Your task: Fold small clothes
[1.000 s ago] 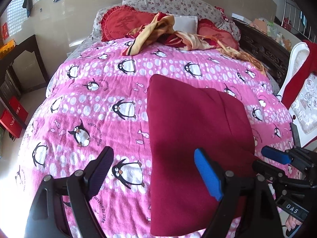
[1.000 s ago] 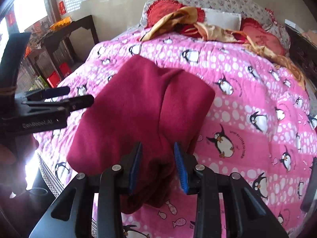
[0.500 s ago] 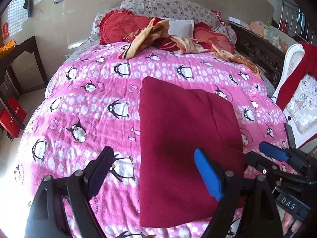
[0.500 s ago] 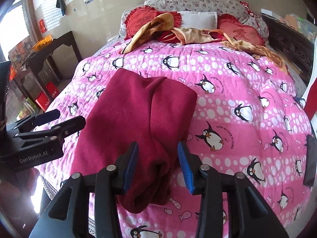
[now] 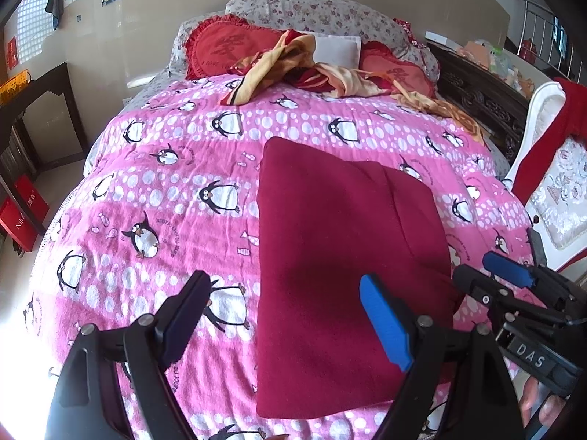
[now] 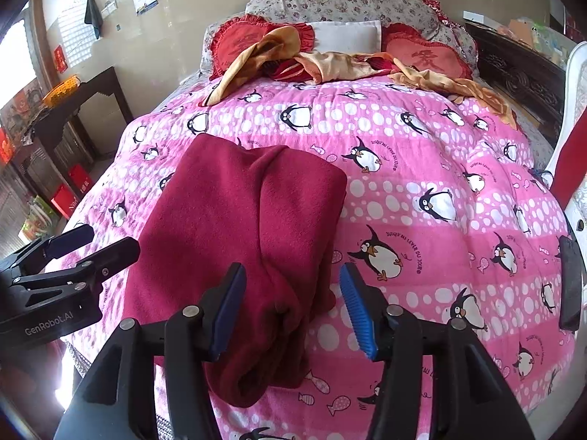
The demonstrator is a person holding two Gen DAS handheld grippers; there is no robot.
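Observation:
A dark red folded garment (image 5: pixel 341 249) lies flat on the pink penguin bedspread (image 5: pixel 165 190). My left gripper (image 5: pixel 286 315) hovers open over the garment's near left edge, nothing between its fingers. In the right wrist view the garment (image 6: pixel 249 220) ends in a bunched near corner that lies between the fingers of my right gripper (image 6: pixel 293 310). That gripper's jaws are opening and its pads no longer press on the cloth. Each gripper shows in the other's view: the right gripper (image 5: pixel 506 278) at the garment's right edge, the left gripper (image 6: pixel 73 253) at its left edge.
Red heart pillows (image 5: pixel 220 49) and a rumpled yellow-red cloth (image 5: pixel 279 62) sit at the head of the bed. A white chair with a red cloth (image 5: pixel 550 139) and dark carved wood stand on the right. A dark desk (image 6: pixel 73 110) and red boxes are on the left.
The right gripper's jaws have spread and let go of the garment's near corner, and its wrist has rolled. The left gripper has stayed wide open, hardly moving.

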